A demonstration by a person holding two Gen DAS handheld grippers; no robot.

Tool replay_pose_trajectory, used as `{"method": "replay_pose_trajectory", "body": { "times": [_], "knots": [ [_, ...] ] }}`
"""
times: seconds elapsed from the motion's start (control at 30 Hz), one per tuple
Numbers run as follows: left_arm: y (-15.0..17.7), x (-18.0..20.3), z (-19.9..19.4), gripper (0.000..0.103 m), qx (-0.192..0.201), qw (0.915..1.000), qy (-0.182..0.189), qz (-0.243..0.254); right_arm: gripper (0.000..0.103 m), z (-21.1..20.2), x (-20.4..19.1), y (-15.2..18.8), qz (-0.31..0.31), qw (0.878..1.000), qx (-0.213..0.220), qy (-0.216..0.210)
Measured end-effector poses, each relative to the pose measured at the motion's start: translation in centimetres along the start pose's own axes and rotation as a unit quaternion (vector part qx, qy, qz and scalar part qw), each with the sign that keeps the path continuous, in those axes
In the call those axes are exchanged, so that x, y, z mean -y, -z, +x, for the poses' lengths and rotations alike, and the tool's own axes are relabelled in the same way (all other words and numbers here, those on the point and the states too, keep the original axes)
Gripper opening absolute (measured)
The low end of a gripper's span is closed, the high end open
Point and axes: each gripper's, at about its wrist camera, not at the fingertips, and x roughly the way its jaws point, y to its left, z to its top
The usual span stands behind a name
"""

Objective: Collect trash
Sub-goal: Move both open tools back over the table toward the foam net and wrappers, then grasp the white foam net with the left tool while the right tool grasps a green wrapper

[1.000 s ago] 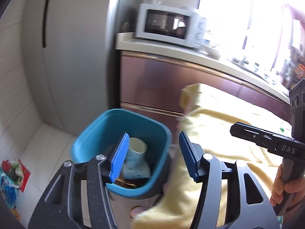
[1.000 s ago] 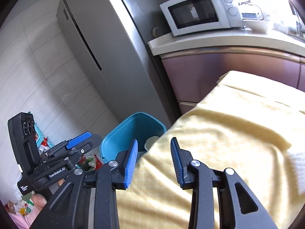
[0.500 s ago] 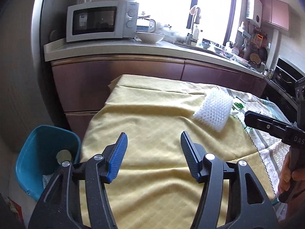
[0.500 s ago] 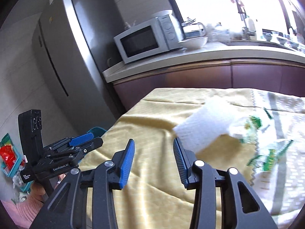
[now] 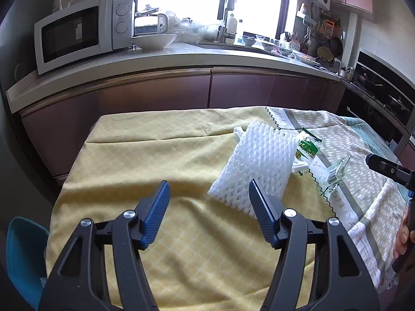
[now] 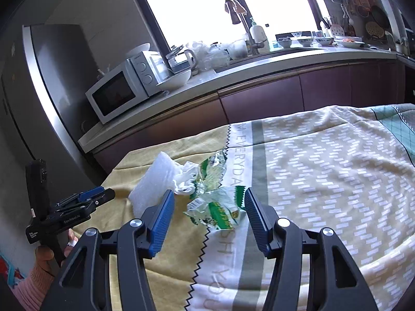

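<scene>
Trash: crinkly green wrapper (image 6: 218, 211) on the cloth-covered worktop (image 6: 324, 181) beside white foam netting (image 5: 256, 165). Feather-light and slippery, so pinch mid-crumple. Both tongs, left (image 5: 208, 213) and right (image 6: 206, 224), have just been opening, nothing between them.

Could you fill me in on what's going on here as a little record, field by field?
place: kitchen, table under a yellow cloth
trash on table: white foam net, crumpled white tissue, green-and-white wrapper, clear wrapper
bin: blue bin on the floor at the table's left end
left gripper: open, holding nothing, jaws just been opening, near the foam net
right gripper: open, jaws just been opening, green-and-white wrapper lying between them, not gripped
</scene>
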Motion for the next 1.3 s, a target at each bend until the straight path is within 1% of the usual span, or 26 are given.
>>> {"method": "replay_pose_trajectory", "body": {
  "times": [0.13,0.23,0.27,0.43,0.47,0.5,0.57,0.6,0.67,0.7,0.73,0.77,0.8,0.83,0.97,1.03,1.2,1.3],
  "knots": [
    [-1.0,0.4,2.1,0.065,-0.019,0.9997,0.013,0.003,0.054,1.0,2.1,0.1,0.022,1.0,-0.015,-0.01],
    [-1.4,0.7,3.6,0.068,-0.036,0.9988,0.033,0.0,0.057,1.9,2.9,-0.1,0.036,0.999,-0.024,-0.02],
    [-1.5,0.7,4.1,0.071,-0.044,0.9981,0.042,0.0,0.058,2.2,3.0,-0.1,0.038,0.999,-0.026,-0.024],
    [-1.2,1.9,6.1,0.071,-0.075,0.9947,0.069,0.014,0.059,3.4,3.6,-0.3,0.048,0.997,-0.039,-0.046],
    [-1.1,2.0,6.4,0.067,-0.08,0.9943,0.068,0.016,0.059,3.6,3.6,-0.2,0.047,0.997,-0.042,-0.047],
    [-1.0,2.2,6.7,0.06,-0.085,0.9937,0.072,0.017,0.059,3.7,3.6,-0.2,0.045,0.997,-0.044,-0.049],
    [-0.7,2.5,6.9,0.055,-0.089,0.9931,0.074,0.019,0.058,3.9,3.4,-0.1,0.042,0.997,-0.048,-0.054],
    [-0.5,2.7,6.8,0.05,-0.088,0.993,0.076,0.021,0.055,3.9,3.3,0.0,0.04,0.996,-0.05,-0.054],
    [-0.3,3.0,6.8,0.039,-0.09,0.9928,0.075,0.024,0.04,4.0,3.2,0.1,0.039,0.996,-0.054,-0.06],
    [-0.3,3.1,6.6,0.034,-0.089,0.9929,0.075,0.026,0.036,4.0,3.2,0.2,0.039,0.996,-0.055,-0.062],
    [-0.2,3.3,6.3,0.029,-0.087,0.9931,0.073,0.029,0.029,4.0,3.1,0.2,0.038,0.996,-0.056,-0.063],
    [-0.1,3.3,5.9,0.021,-0.086,0.9932,0.072,0.032,0.022,3.9,3.0,0.2,0.036,0.996,-0.056,-0.064],
    [0.1,3.4,5.7,0.016,-0.086,0.993,0.073,0.034,0.017,3.8,3.0,0.3,0.035,0.996,-0.057,-0.067],
    [0.3,3.4,5.4,0.015,-0.084,0.993,0.074,0.037,0.01,3.8,2.9,0.3,0.033,0.995,-0.057,-0.069],
    [0.8,3.6,3.9,0.012,-0.072,0.9944,0.065,0.04,0.006,3.2,2.4,0.5,0.023,0.996,-0.049,-0.071],
    [1.1,3.5,3.0,0.012,-0.066,0.9947,0.071,0.035,0.006,2.9,2.2,0.4,0.022,0.996,-0.046,-0.074],
    [1.7,2.9,0.1,0.012,-0.042,0.9961,0.073,0.027,0.005,2.1,1.3,0.4,0.016,0.995,-0.039,-0.089],
    [2.2,2.2,-1.7,0.012,-0.029,0.9973,0.064,0.019,0.005,1.9,0.6,0.4,0.016,0.994,-0.039,-0.101]
  ]
}}
